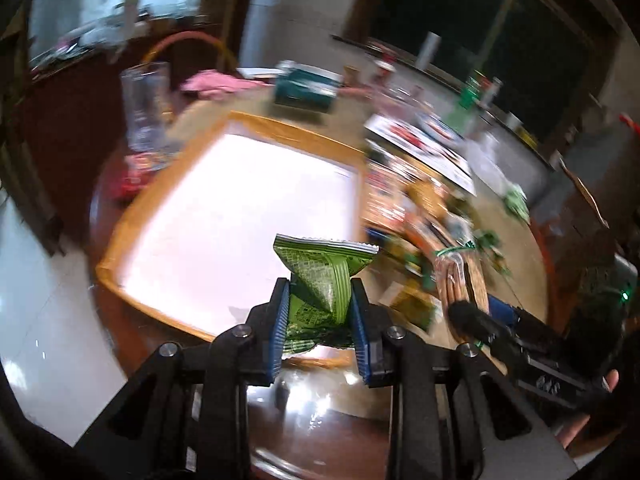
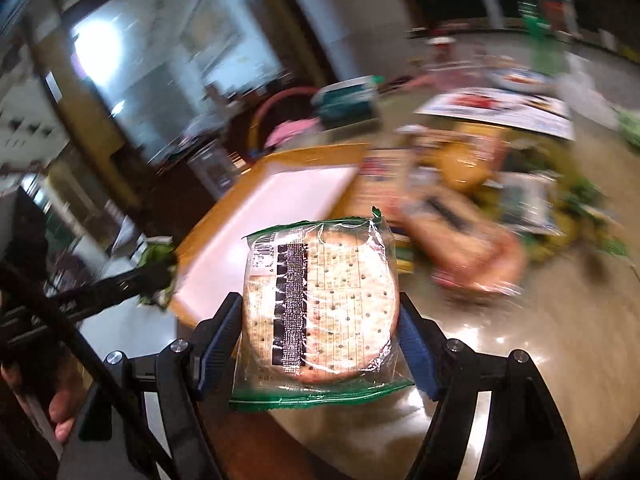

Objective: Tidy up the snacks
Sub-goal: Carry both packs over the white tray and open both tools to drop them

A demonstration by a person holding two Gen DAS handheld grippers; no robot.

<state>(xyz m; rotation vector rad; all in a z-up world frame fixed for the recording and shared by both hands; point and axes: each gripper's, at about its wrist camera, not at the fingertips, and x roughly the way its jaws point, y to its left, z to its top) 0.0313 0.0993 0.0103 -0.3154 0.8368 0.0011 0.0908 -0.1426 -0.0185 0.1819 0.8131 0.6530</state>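
Left gripper (image 1: 320,312): fingers (image 1: 280,320) are clenching a green snack packet (image 1: 324,280), crumpled at the waist, its long axis running up and away from the fingers, crimped end pointing toward the tray (image 1: 168,196). Right gripper (image 2: 320,340): fingers (image 2: 222,336) are squeezing a clear cracker pack (image 2: 320,304) by its two side edges; the pack is standing face-on to the camera, long axis roughly along the fingers, green-sealed ends near and far. Both items are being held above the counter (image 2: 520,360), at the near edge of the orange-rimmed, white-floored tray. The loose snack pile (image 1: 432,216) is lying just right of the tray. Judgement: carry step in hand, both packets in transit to the tray. Next move probably calls for lowering each over the white floor, laying it flat, then releasing; the crumpled packet may spring or tip.
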